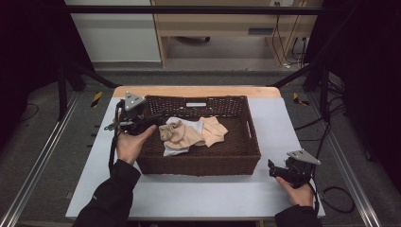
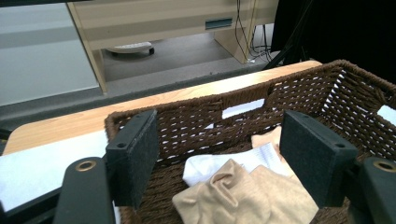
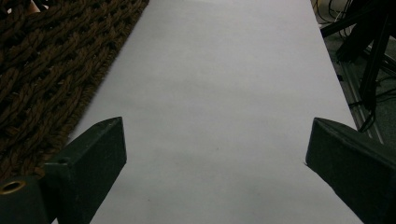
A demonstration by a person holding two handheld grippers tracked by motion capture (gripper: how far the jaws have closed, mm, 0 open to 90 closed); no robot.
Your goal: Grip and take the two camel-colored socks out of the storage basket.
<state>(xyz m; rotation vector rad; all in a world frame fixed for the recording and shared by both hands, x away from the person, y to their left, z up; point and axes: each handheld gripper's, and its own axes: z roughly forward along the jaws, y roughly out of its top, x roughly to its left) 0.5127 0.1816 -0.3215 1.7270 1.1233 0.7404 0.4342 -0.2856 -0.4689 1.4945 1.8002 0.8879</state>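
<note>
A dark brown wicker basket stands mid-table, holding crumpled beige cloths and a white cloth. My left gripper hovers over the basket's left rim, pointing into it. In the left gripper view my left gripper is open, its jaws wide apart above the beige cloth and white cloth, touching neither. My right gripper rests on the table at the basket's right front corner. In the right gripper view my right gripper is open over the bare white table cover, the basket wall at its left.
The white-covered table has a wooden far edge. Black frame rails and cables run along both sides. A wooden cabinet stands on the floor beyond the table.
</note>
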